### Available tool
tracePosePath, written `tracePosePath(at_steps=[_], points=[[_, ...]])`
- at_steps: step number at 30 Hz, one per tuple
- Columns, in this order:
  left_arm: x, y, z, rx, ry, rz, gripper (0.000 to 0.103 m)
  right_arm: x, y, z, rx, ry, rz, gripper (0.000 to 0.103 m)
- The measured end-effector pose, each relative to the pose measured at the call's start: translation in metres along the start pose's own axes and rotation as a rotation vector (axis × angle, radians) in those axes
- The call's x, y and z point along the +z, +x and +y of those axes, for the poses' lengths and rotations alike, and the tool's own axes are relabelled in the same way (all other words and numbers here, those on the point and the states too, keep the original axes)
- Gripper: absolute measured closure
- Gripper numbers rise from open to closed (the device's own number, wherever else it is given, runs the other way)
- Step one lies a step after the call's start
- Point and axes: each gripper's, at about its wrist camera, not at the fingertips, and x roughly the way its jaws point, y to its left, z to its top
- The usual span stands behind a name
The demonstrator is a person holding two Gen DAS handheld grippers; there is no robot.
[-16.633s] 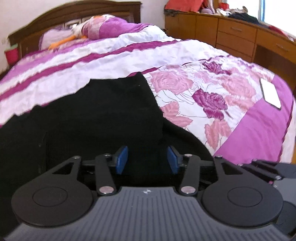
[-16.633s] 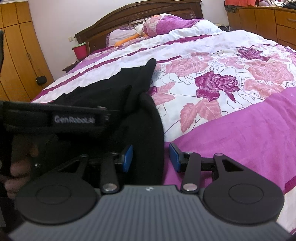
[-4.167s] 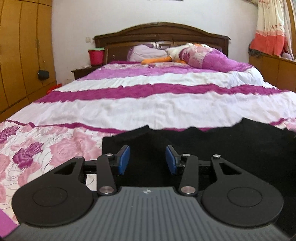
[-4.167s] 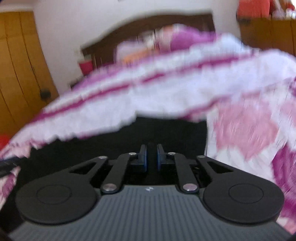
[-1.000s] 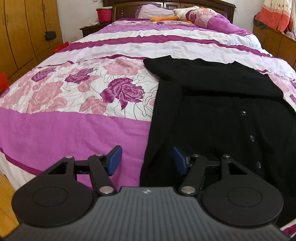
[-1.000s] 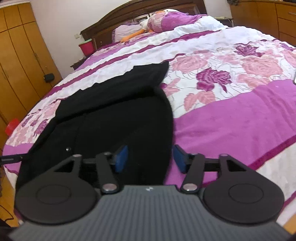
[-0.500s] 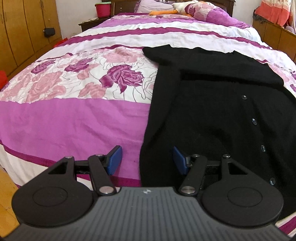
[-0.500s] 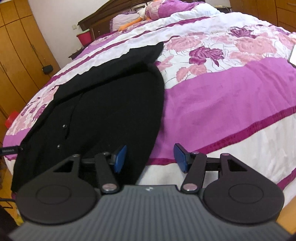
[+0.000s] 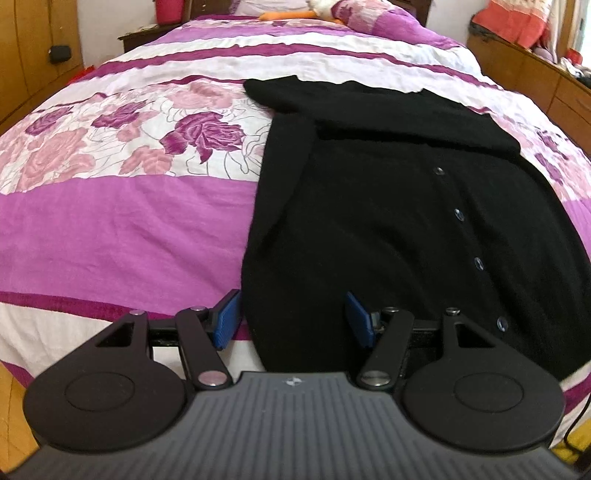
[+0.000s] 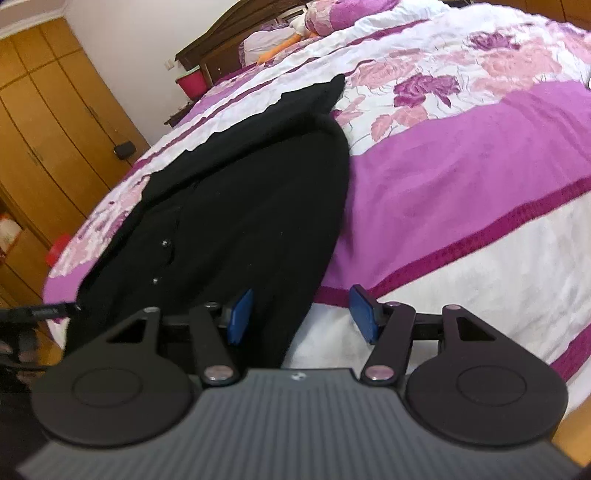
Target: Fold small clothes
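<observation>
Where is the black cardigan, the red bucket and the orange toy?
black cardigan (image 9: 388, 221), left wrist view, middle of its front.
red bucket (image 10: 192, 83), right wrist view, its side.
orange toy (image 9: 284, 14), left wrist view, its orange part.

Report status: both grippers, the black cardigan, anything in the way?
Left gripper open, right gripper open, each straddling a bottom corner of the hem. Black cardigan flat on the bedspread, sleeves folded across the top. Nothing in the way.

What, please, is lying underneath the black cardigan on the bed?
The black cardigan lies flat on the floral purple bedspread, which shows all around it. Whether anything else lies beneath it cannot be seen.
</observation>
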Motion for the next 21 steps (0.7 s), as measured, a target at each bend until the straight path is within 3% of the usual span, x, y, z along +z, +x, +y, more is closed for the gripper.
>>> tracePosePath(at_steps=[9, 16, 21], points=[[-0.003, -0.006, 0.008, -0.04, -0.022, 0.004, 0.036, -0.01, -0.006, 0.022, 0.036, -0.07, 0.029, 0.043], [-0.023, -0.017, -0.007, -0.161, 0.025, 0.013, 0.036, -0.013, -0.008, 0.025, 0.064, -0.073, 0.03, 0.043], [-0.033, -0.019, -0.022, -0.2, 0.068, 0.013, 0.036, -0.015, -0.009, 0.024, 0.093, -0.065, 0.034, 0.043]])
